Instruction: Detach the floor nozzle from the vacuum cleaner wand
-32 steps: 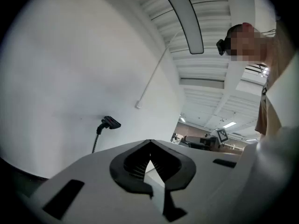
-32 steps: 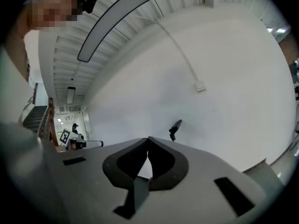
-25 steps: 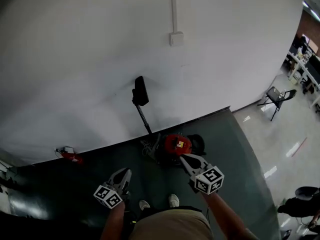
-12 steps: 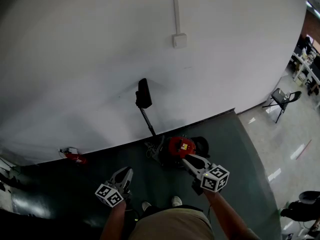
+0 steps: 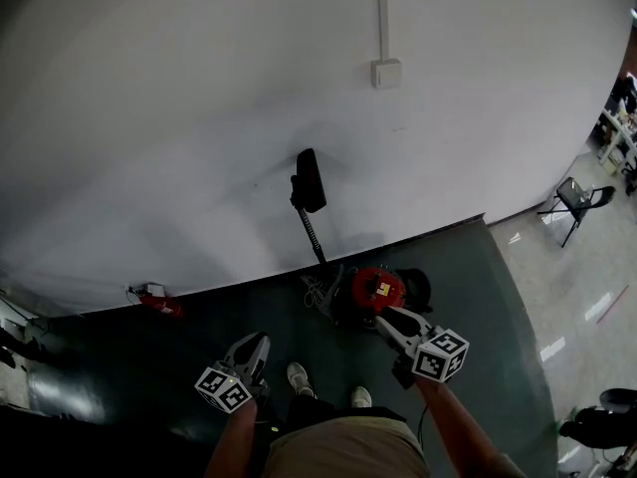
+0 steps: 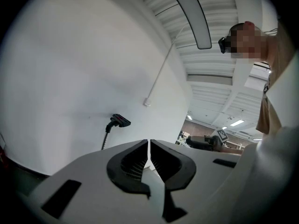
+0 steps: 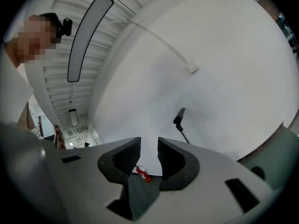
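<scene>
A red canister vacuum stands on the dark floor mat against the white wall. Its wand leans up the wall with the black floor nozzle at the top end. The nozzle is far ahead in the left gripper view, and the nozzle is equally distant in the right gripper view. My left gripper is shut and empty, well short of the vacuum. My right gripper hovers just in front of the canister; its jaws have just been opening and hold nothing.
A small red extinguisher-like object lies at the wall's foot on the left. A wall box with a conduit sits high above. A folding chair stands far right on the light floor. The person's shoes are below the grippers.
The view has drifted, so the vacuum and nozzle now sit further right in the picture. Both grippers have shifted slightly with the person, and the left shoe has stepped forward.
</scene>
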Tool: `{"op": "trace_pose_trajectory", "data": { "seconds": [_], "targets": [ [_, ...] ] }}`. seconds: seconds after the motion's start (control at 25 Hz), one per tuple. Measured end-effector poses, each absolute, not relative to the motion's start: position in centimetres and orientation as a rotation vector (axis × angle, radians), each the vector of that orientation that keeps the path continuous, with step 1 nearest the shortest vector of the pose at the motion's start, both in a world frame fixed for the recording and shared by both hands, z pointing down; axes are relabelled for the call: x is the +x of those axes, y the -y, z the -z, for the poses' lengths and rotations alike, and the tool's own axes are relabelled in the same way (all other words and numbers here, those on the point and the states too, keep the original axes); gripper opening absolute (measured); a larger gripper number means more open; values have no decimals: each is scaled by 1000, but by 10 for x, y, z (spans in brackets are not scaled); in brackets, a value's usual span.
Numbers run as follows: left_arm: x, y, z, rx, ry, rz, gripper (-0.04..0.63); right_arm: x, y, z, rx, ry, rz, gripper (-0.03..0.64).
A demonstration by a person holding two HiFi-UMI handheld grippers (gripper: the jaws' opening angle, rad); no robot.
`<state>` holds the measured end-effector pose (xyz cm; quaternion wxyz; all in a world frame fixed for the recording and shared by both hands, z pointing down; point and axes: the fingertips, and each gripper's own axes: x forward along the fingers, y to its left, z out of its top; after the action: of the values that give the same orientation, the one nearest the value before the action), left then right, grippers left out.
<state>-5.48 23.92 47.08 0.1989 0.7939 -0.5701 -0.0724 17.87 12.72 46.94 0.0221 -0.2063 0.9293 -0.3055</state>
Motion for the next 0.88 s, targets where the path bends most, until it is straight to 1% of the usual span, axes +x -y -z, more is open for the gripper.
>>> {"op": "trace_pose_trajectory", "data": {
  "seconds": [0.4,0.88],
  "targets": [
    [-135,-204,-480,2204,1517,291,7,108,-99,-462,-722,-2870,936,115],
    [-208,-151,-485,2290,1361,314,6,36,-71,-452,-888,-2824,898,115]
  ]
}}
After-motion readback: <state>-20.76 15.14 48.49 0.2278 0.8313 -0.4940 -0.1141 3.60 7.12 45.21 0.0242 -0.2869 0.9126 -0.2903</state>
